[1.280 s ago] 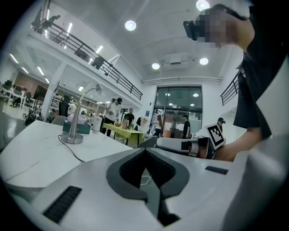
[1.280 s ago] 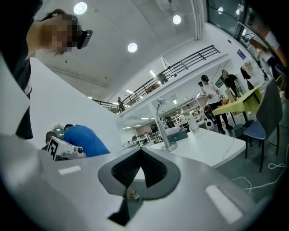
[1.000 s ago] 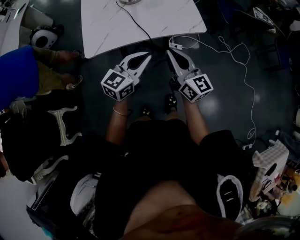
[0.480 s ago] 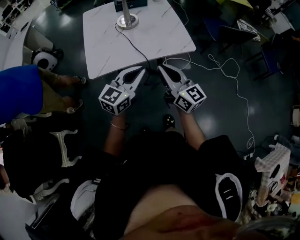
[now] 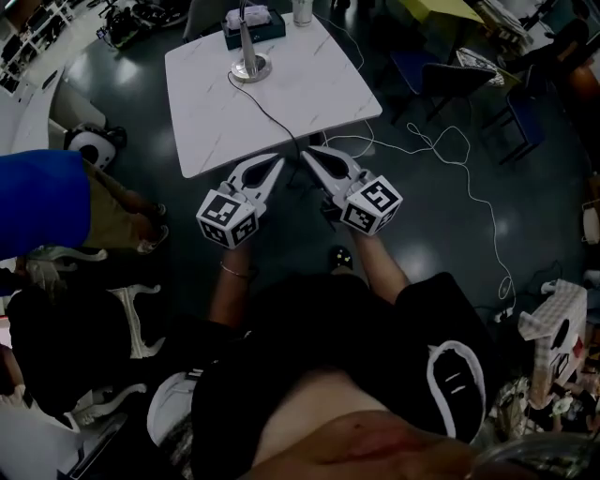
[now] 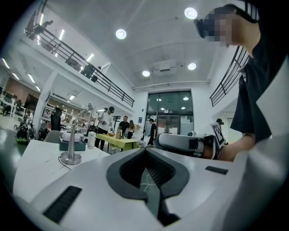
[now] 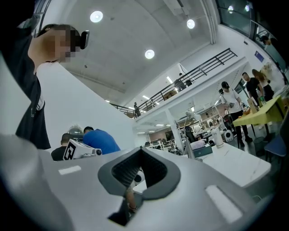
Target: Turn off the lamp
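With the left gripper and right gripper jaws closed on nothing, the lamp seems stiff and bottom-heavy; touch its base lightly.

The right claw fills the lower frame, jaws together on nothing; a white counter lies right, a blue-shirted person left.

A white, marble-patterned table carries a lamp on a round base at its far side, its dark cable trailing to the near edge. A teal box and a cup stand farther back.
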